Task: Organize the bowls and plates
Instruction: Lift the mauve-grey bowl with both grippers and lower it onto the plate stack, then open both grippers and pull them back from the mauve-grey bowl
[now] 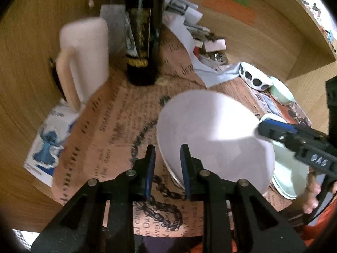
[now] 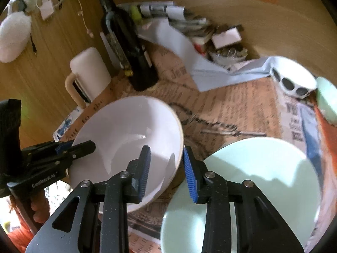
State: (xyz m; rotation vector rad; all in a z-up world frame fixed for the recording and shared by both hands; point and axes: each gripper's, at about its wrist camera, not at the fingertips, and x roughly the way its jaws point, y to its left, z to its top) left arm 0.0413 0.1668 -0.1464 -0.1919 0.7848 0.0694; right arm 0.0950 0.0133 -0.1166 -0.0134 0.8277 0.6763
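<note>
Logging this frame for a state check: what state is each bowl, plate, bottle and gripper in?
white bowl: empty, tilted, rim between both grippers' jaws
green plate: empty, flat
dotted bowl: upright
dark bottle: upright
left gripper: jaws astride rim
right gripper: jaws astride rim

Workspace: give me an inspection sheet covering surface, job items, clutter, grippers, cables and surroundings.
Surface: printed newspaper sheet covers a wooden desk.
Job's things: white bowl tilted; pale green plate beside it on the right; polka-dot bowl and a small green dish further back.
Clutter: dark bottle, cream mug, light blue paper, pile of papers and small packets, cartoon-print card.
Grippers: left gripper open, straddling the white bowl's rim; right gripper open, straddling the opposite rim.
Cables: a thin cord with a small plug hangs against the back panel.
Surroundings: wooden panels with orange sticky notes.
</note>
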